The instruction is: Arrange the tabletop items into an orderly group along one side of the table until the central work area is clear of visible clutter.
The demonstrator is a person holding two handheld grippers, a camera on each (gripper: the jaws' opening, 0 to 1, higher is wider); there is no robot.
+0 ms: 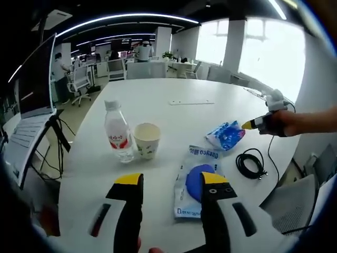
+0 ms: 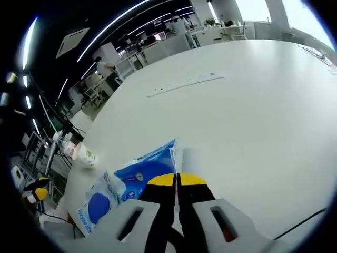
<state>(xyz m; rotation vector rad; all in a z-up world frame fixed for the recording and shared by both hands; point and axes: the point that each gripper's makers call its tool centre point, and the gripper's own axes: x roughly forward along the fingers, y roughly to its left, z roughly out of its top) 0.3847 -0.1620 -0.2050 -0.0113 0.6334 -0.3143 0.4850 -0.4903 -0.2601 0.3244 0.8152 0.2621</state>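
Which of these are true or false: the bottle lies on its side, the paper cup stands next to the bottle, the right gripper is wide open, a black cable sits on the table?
The bottle lies on its side: false, it stands upright.
The paper cup stands next to the bottle: true.
The right gripper is wide open: false, its jaws are shut on the small blue packet.
A black cable sits on the table: true, coiled.

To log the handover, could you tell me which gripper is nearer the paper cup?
Left. The left gripper hangs open just short of the cup; the right gripper is farther off, beyond a blue packet.
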